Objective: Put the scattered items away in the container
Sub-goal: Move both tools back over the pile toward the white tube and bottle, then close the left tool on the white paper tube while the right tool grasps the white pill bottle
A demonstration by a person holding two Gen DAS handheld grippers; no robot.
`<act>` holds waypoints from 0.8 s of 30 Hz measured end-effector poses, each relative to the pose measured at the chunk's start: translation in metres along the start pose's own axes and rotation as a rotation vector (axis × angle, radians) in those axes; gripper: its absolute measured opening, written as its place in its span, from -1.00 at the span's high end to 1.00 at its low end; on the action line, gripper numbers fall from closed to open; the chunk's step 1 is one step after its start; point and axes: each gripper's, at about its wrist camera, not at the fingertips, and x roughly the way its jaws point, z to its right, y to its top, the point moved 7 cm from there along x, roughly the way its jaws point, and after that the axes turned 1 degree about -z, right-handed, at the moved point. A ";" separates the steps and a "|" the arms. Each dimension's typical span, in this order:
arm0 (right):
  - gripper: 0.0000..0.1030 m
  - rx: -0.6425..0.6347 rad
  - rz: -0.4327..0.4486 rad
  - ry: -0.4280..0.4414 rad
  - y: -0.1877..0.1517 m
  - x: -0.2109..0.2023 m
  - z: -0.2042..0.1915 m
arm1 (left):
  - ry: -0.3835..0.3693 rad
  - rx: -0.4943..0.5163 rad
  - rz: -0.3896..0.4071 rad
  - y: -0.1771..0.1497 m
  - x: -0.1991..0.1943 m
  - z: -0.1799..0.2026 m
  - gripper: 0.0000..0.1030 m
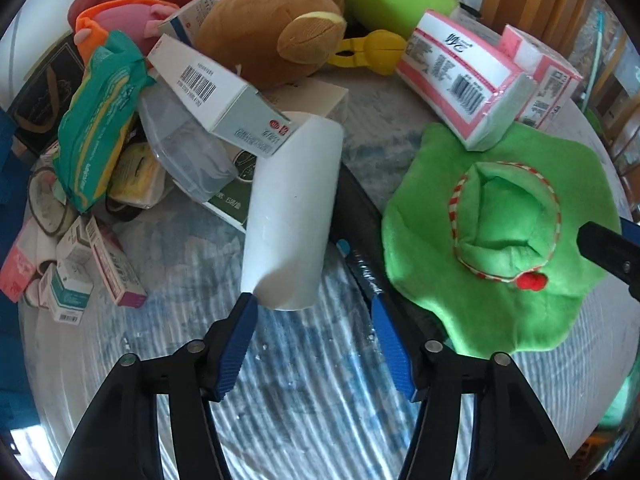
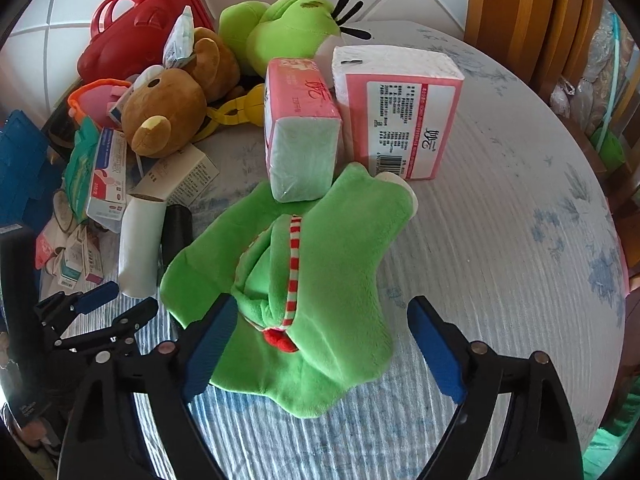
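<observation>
My left gripper points down at the table, open, its blue pads astride the near end of a white paper roll; the left pad meets the roll's corner, the right one stands clear. A black cylinder lies along the roll's right side. My right gripper is open over a flat green plush hat with a red-and-white band, its pads on either side of the crown. The hat also shows in the left wrist view. A red handled basket sits at the back.
A heap fills the table's left and back: a brown plush bear, a green plush frog, pink tissue packs, small boxes, a green wipes pack. Wooden chairs stand beyond the round table's far edge.
</observation>
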 end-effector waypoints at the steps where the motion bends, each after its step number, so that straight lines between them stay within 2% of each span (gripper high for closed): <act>1: -0.71 -0.005 -0.003 0.006 0.002 0.004 -0.002 | -0.005 -0.016 0.004 0.002 0.001 -0.005 -0.03; 4: -0.71 -0.020 -0.030 0.023 0.006 0.021 -0.010 | -0.022 -0.061 0.015 0.009 0.002 -0.022 -0.01; 6: -0.56 -0.029 -0.051 0.023 0.005 0.032 -0.013 | -0.050 -0.054 0.016 0.013 0.005 -0.023 -0.06; 8: -0.24 -0.040 -0.068 0.010 0.003 0.042 -0.015 | -0.055 -0.037 0.019 0.018 0.010 -0.020 -0.09; 12: -0.20 -0.034 -0.093 -0.013 0.002 0.053 -0.010 | -0.031 -0.007 0.015 0.022 0.026 -0.011 -0.11; 14: -0.20 -0.025 -0.085 -0.016 0.003 0.055 -0.007 | -0.037 -0.006 0.012 0.022 0.031 -0.008 -0.02; 18: -0.19 -0.023 -0.092 -0.034 0.003 0.062 -0.006 | -0.025 0.014 0.025 0.014 0.032 -0.006 0.03; 20: 0.09 -0.018 -0.104 -0.039 -0.002 0.063 -0.007 | -0.036 0.007 0.020 0.006 0.028 -0.009 0.03; 24: 0.35 0.000 -0.092 -0.019 -0.017 0.053 -0.008 | -0.036 0.006 0.041 -0.021 0.010 -0.021 0.05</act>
